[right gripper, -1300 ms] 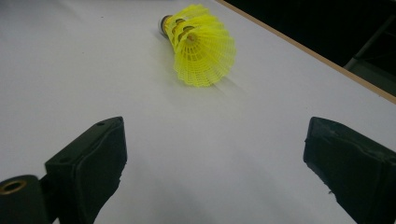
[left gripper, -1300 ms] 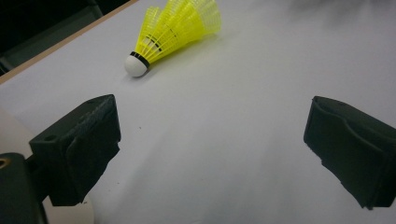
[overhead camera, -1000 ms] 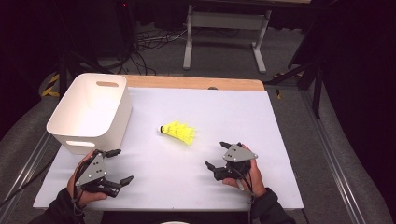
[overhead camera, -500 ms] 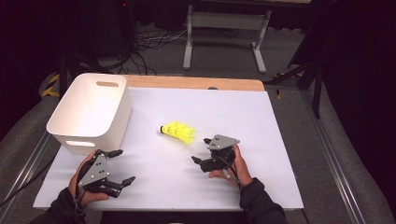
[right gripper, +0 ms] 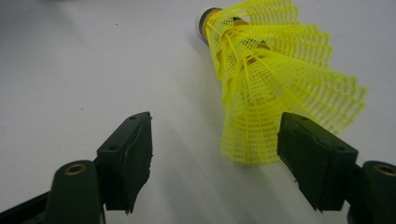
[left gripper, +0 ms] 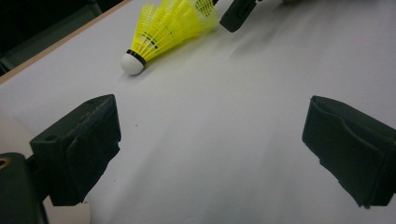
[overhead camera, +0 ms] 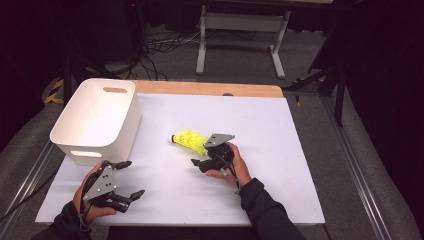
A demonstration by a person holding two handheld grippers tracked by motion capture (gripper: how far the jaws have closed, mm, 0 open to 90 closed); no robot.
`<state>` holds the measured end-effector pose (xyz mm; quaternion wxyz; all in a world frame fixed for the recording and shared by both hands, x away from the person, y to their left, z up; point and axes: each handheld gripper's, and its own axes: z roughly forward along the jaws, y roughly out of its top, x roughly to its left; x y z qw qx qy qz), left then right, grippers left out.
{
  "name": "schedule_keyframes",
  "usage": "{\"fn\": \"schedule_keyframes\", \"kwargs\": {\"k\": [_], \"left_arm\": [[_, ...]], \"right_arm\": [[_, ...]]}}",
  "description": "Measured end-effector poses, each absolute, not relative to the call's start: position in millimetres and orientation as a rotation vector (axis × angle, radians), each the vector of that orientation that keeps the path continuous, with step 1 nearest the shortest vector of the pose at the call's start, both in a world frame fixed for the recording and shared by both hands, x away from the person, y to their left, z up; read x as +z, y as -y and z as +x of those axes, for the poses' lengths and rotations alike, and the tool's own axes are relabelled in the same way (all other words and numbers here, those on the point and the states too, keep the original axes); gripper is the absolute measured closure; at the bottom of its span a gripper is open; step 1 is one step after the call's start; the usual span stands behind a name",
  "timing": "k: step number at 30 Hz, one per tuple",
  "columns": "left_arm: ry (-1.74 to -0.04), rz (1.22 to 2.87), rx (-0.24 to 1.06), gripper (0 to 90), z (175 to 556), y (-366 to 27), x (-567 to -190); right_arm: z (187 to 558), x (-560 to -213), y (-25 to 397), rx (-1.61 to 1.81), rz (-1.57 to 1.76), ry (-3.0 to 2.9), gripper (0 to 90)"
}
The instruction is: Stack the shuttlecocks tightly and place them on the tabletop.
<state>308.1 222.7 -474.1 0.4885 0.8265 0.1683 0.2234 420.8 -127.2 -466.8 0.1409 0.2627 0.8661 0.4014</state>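
A yellow plastic shuttlecock lies on its side mid-table, white cork pointing left. My right gripper is open right behind its skirt. In the right gripper view the skirt's rim reaches in between the jaws, closer to the right jaw, and the right gripper does not pinch it. My left gripper rests open near the front left of the table, with nothing in it. In the left gripper view, the left gripper spans bare white surface, and the shuttlecock lies farther ahead.
A white plastic bin with handle slots stands at the back left, close to my left hand. A white sheet covers the table, with a wooden edge along the far side. A metal stand and cables sit on the floor beyond.
My right gripper has moved left and away from the person, up to the shuttlecock's skirt. The left gripper and the shuttlecock have stayed put.
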Motion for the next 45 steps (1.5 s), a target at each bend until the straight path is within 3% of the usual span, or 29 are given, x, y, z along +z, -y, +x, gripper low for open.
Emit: {"fn": "schedule_keyframes", "kwargs": {"k": [24,32,37,45], "left_arm": [[-0.397,2.02,0.533,5.3,308,-221,-476],[-0.397,2.016,0.526,5.3,309,-221,-476],[-0.396,2.012,0.511,5.3,312,-223,-477],[-0.394,2.016,0.509,5.4,311,-222,-477]], "right_arm": [[450,-473,101,1.188,0.871,-2.491,40.0],[458,-471,99,1.17,0.93,-2.441,57.7],[462,-469,99,1.151,0.969,-2.389,75.3],[462,-468,98,1.133,0.967,-2.363,85.6]]}}
